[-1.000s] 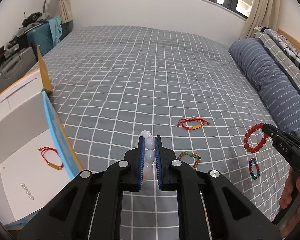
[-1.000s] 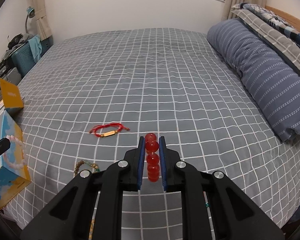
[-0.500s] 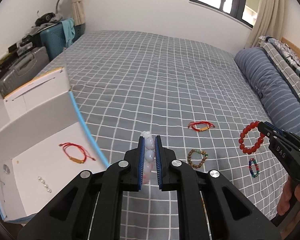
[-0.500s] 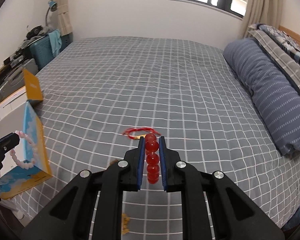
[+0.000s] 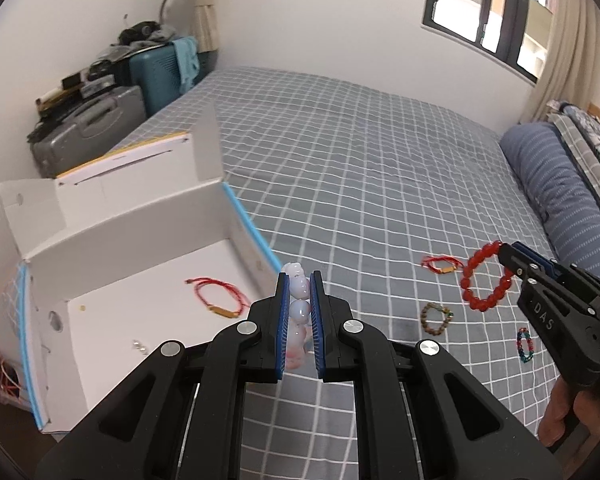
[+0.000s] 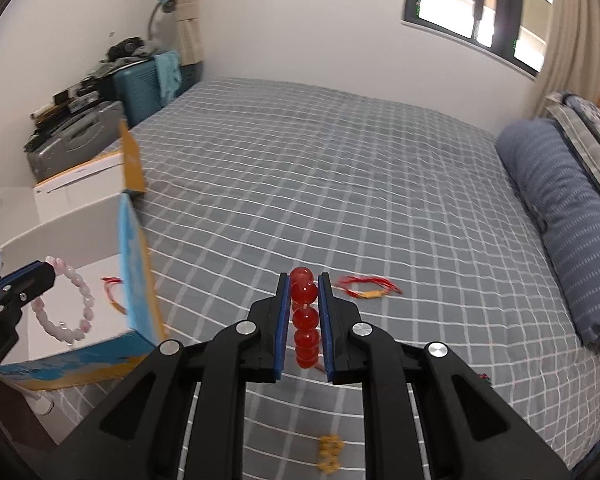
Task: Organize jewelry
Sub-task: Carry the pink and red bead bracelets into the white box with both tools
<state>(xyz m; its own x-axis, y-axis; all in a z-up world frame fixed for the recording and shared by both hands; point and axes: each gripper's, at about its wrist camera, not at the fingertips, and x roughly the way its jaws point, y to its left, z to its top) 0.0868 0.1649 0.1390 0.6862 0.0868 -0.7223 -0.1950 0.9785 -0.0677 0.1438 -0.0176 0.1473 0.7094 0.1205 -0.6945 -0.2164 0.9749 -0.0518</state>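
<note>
Your open box [image 5: 148, 240], left of your left claw [image 5: 299, 312], holds one red cord bracelet [image 5: 218, 298]. That claw pinches the pale bead bracelet [image 5: 298, 312]; your right claw [image 6: 304, 312] pinches the red bead bracelet [image 6: 305, 316]. Three bracelets lie on the bed beyond, judging roughly a third done.

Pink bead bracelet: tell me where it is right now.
The pink bead bracelet hangs pinched in the left gripper, held above the open white box at the bed's left edge, shown at far left in the right wrist view.
</note>
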